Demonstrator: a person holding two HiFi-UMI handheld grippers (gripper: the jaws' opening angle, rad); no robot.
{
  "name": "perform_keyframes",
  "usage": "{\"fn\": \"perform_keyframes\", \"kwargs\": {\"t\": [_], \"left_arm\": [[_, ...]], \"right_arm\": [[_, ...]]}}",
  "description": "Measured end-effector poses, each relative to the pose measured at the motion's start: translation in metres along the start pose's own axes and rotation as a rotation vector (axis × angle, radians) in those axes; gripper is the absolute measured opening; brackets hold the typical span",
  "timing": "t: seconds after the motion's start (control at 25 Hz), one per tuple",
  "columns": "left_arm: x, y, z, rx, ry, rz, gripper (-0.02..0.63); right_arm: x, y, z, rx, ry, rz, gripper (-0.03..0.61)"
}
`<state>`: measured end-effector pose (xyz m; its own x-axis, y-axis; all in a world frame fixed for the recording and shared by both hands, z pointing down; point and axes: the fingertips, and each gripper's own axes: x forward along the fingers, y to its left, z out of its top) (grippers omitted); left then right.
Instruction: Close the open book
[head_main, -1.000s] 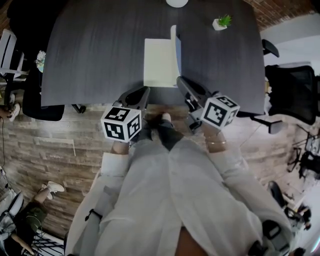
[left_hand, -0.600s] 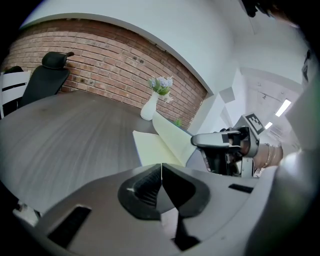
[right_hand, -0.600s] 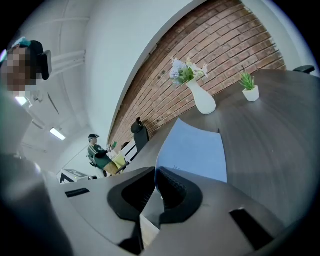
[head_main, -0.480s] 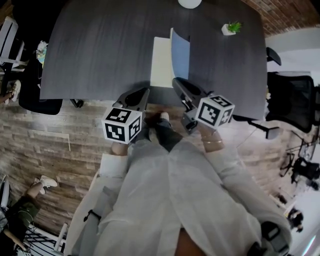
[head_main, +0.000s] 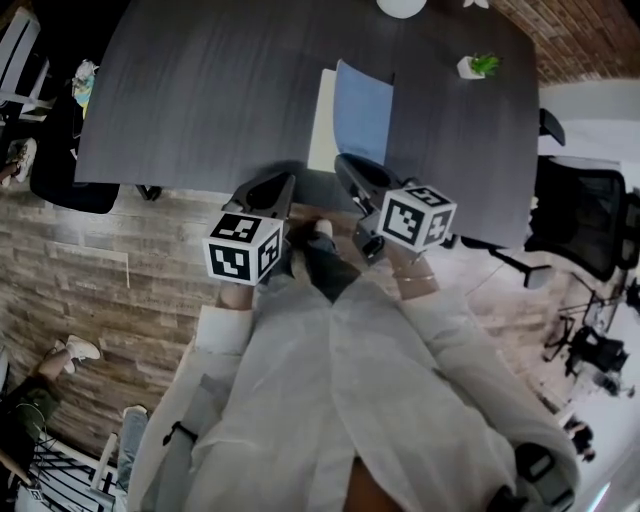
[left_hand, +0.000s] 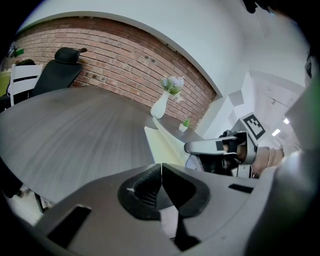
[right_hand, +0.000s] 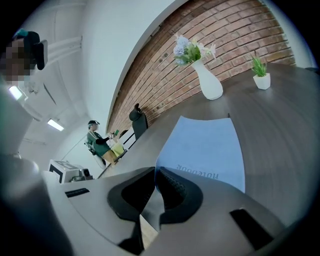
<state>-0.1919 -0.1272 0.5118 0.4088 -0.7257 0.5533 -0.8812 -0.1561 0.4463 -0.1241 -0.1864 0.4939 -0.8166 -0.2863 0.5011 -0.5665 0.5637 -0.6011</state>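
Observation:
The book lies near the front edge of the dark table (head_main: 200, 90). Its blue cover (head_main: 362, 115) leans left over the cream page (head_main: 322, 120), of which only a strip shows. My right gripper (head_main: 343, 160) is at the book's near edge. In the right gripper view the cover's (right_hand: 205, 150) lower left corner runs into the nearly closed jaws of my right gripper (right_hand: 155, 172), which is shut on it. My left gripper (head_main: 283, 182) hangs at the table's front edge, left of the book and apart from it. In the left gripper view it (left_hand: 161, 167) is shut and empty, facing the page (left_hand: 162, 145).
A white vase (head_main: 400, 5) with flowers stands at the table's far edge, with a small potted plant (head_main: 478, 66) to its right. A black office chair (head_main: 575, 215) is right of the table and another (head_main: 65, 170) left. A person (right_hand: 97, 140) sits far off.
The blue cover has swung from upright down to the left over the page. Both grippers have come slightly lower, and the right one has moved left along the book's near edge.

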Motion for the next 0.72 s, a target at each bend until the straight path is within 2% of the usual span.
{"fn": "perform_keyframes", "kwargs": {"t": [0.24,0.52,0.72], "left_arm": [[-0.001,0.009,-0.002,-0.030,0.010,-0.005,0.009],[0.005,0.021,0.000,-0.097,0.013,-0.006,0.009],[0.011,0.023,0.002,-0.114,0.015,-0.020,0.009]], "right_arm": [[0.014,-0.002,-0.012,0.035,0.058,-0.013,0.023],[0.028,-0.005,-0.016,-0.047,0.122,-0.073,0.023],[0.034,-0.007,-0.021,-0.080,0.163,-0.098,0.023]]}}
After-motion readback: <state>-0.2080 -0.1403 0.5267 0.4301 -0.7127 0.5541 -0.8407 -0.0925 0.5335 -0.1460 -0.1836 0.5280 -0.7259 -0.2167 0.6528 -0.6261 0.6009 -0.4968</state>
